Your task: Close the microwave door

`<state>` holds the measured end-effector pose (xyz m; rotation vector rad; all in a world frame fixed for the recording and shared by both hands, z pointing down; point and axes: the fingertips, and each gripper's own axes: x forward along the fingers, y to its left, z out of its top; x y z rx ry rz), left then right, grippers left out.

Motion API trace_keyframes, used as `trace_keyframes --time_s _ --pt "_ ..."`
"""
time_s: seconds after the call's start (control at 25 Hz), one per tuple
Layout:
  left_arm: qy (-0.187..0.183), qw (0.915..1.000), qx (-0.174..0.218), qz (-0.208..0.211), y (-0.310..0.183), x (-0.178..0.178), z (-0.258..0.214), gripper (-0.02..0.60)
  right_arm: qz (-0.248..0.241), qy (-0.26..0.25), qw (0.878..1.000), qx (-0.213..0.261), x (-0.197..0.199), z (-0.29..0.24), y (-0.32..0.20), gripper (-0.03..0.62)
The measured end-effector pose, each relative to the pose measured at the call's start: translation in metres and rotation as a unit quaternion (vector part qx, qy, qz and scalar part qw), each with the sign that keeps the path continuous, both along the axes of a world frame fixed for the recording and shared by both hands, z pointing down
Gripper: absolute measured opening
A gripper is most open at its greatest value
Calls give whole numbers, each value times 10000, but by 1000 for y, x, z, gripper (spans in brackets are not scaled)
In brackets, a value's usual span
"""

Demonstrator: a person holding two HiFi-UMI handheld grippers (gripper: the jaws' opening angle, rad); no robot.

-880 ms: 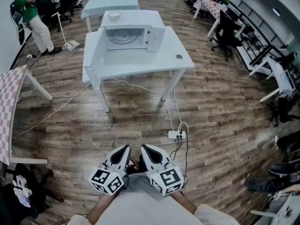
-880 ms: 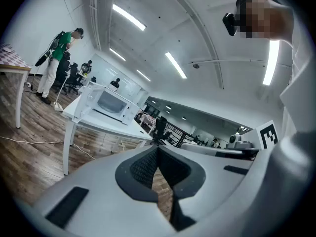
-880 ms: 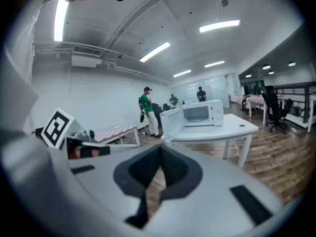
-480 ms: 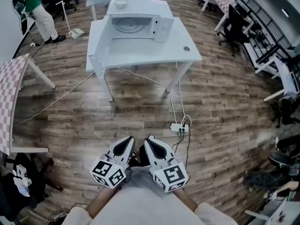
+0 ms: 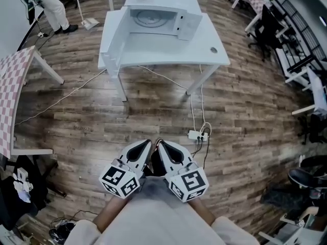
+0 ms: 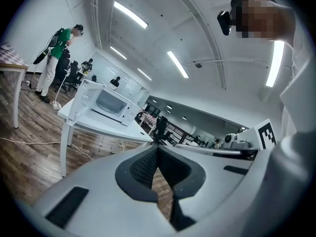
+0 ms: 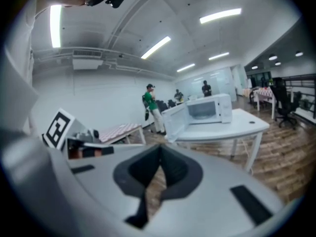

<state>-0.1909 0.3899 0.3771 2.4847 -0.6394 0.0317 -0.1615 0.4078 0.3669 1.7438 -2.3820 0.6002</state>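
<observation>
White microwave [image 5: 163,6], door [image 5: 113,34] swung open leftward, well ahead of left gripper [image 5: 144,146] and right gripper [image 5: 162,147]; both jaws together, empty; door lies leftward.

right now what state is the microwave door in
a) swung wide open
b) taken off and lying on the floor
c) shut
a: the microwave door stands swung out to the side of the microwave on the white table, leaving the cavity in plain sight.
</observation>
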Motion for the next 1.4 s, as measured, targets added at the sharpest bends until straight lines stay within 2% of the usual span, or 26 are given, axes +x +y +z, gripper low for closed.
trace_keyframes --time_s 0.32,0.64,0.96,1.2,1.4 --pt "-323 9993 179 -26 -23 28 2 14 -307 52 9995 -80 12 10 -30 23" --pt "-816 9952 402 -352 -51 47 8 12 -529 76 9984 -164 30 20 -61 23" --pt "-756 9941 290 -717 -77 65 6 12 -842 -55 9964 -99 48 19 -84 23" --pt "-739 9939 280 -766 -84 93 3 12 -863 37 9963 7 76 16 -91 23" --pt "-892 9915 374 -870 -91 102 0 12 -930 -66 9956 124 86 13 -98 23"
